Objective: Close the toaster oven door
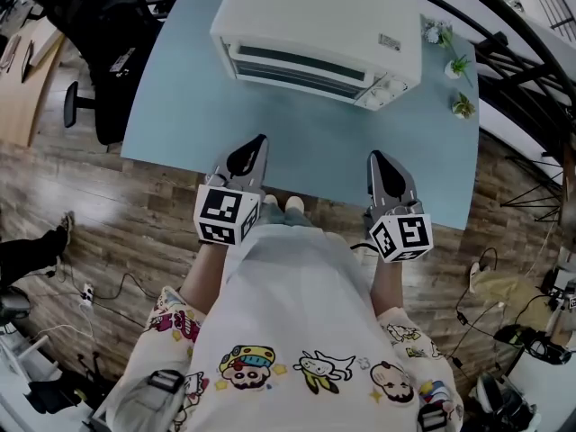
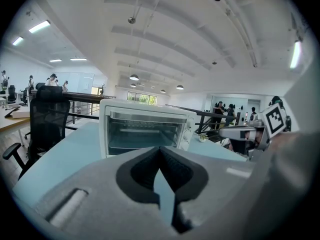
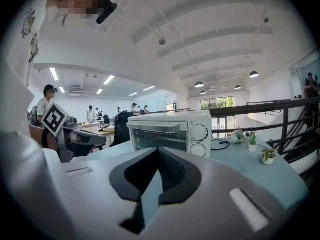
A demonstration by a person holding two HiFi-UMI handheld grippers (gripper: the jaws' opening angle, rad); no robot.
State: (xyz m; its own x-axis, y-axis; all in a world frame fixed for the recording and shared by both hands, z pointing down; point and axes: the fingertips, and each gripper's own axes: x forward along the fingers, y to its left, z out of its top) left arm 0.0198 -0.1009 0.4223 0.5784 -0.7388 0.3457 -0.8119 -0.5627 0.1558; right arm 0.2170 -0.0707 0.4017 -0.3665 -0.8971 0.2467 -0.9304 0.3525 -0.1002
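A white toaster oven (image 1: 315,34) stands at the far side of the light blue table (image 1: 180,106). Its glass door sits upright against the front, handle at the top, and two knobs are on its right side. The oven also shows ahead in the left gripper view (image 2: 142,129) and the right gripper view (image 3: 170,131). My left gripper (image 1: 255,142) and right gripper (image 1: 376,157) hover side by side at the table's near edge, well short of the oven. Both point toward it. Both the left gripper (image 2: 160,149) and the right gripper (image 3: 159,150) are shut, with nothing between their jaws.
Small potted plants (image 1: 459,66) line the table's right edge, near a black railing (image 1: 531,70). A black office chair (image 1: 99,97) stands off the table's left side, on the wooden floor. People stand at desks in the far background.
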